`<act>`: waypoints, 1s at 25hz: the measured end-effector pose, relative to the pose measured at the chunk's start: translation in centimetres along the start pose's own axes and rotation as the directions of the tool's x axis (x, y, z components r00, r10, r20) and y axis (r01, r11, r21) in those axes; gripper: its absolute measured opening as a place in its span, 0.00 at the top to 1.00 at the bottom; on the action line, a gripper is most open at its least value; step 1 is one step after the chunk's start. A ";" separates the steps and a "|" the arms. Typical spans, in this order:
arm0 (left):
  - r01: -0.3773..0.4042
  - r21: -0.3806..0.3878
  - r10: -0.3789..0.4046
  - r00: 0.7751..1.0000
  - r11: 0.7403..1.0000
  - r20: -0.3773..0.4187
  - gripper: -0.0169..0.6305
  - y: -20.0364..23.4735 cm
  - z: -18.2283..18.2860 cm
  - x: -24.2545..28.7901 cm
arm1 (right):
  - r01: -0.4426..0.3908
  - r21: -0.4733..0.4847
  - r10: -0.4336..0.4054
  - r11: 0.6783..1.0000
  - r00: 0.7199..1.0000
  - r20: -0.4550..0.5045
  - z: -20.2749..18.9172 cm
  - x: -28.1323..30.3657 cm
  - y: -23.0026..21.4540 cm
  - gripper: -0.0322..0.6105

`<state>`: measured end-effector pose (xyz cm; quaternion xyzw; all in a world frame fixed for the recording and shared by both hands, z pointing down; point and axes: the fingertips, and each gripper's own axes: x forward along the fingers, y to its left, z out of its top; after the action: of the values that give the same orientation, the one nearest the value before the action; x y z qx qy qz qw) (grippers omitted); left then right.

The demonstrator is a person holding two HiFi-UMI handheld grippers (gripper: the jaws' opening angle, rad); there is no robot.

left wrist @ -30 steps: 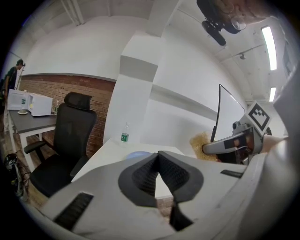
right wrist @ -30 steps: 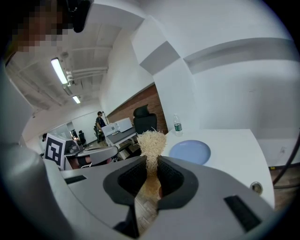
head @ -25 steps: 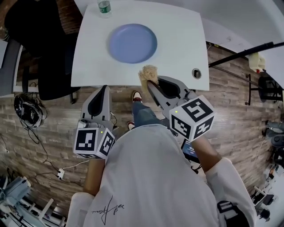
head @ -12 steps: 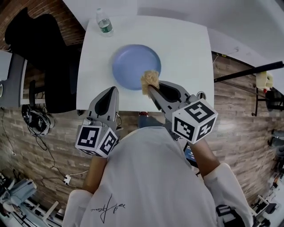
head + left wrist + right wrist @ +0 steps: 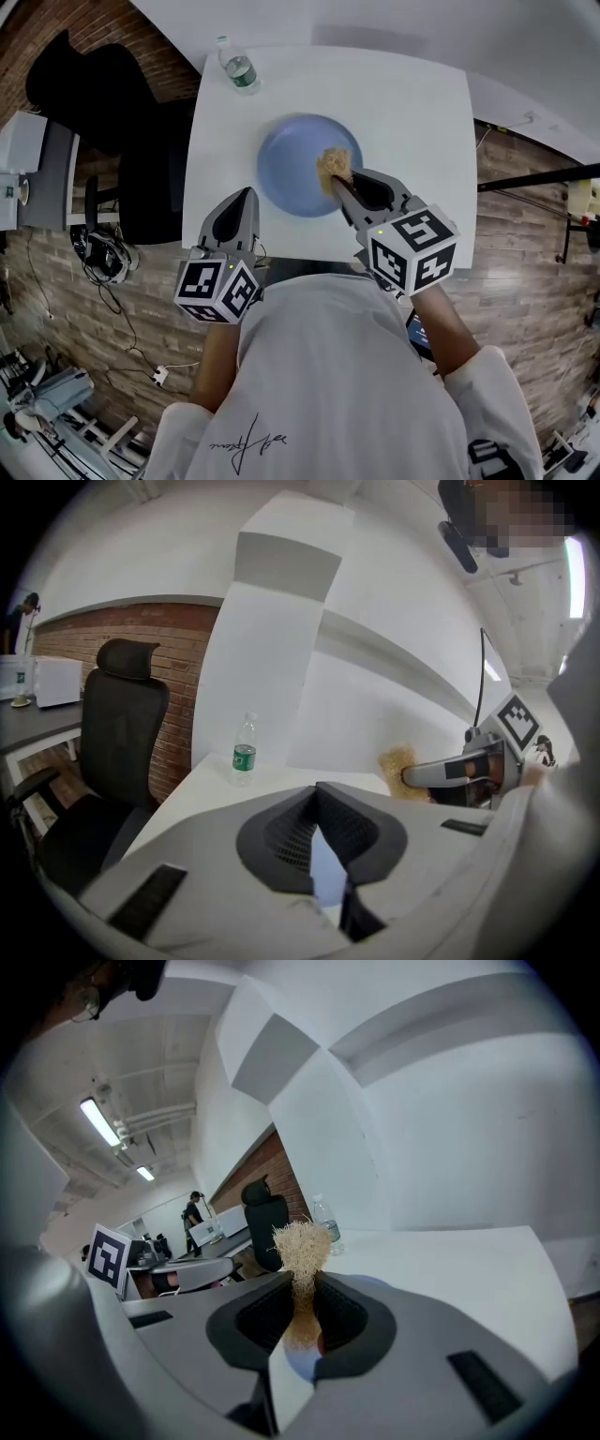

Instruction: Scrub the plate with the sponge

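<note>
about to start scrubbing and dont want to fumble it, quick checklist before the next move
1. Jaws of the right gripper clamped on the sponge: ok.
2. The sponge above the plate: ok.
3. The sponge touching the plate: cannot tell.
4. The plate lying flat on the table: ok.
5. The left gripper steadying the plate: not ok; jaws shut, empty, beside the rim.
6. The bottle clear of the plate: ok, upright at the far corner.
</note>
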<state>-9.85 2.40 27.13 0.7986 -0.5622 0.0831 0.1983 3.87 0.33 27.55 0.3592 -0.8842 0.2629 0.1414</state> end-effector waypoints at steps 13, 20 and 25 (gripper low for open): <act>-0.040 -0.034 0.035 0.989 0.999 -0.145 0.94 5.7 -4.5 4.3 | 0.146 0.014 -0.143 0.989 0.981 -0.133 -3.3 5.6 -5.0 0.88; -0.046 -0.073 0.030 0.978 0.996 -0.207 0.94 8.1 -5.8 6.9 | 0.233 0.020 -0.224 0.972 0.953 -0.202 -4.6 7.6 -7.6 0.88; -0.030 -0.087 0.006 0.965 0.996 -0.262 0.94 9.1 -7.6 8.5 | 0.264 0.044 -0.245 0.964 0.936 -0.251 -5.7 9.1 -8.5 0.88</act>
<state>-14.64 -4.45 39.10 0.7656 -0.5416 0.1640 0.3060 3.82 -6.67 39.30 0.4409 -0.7955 0.3183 0.2675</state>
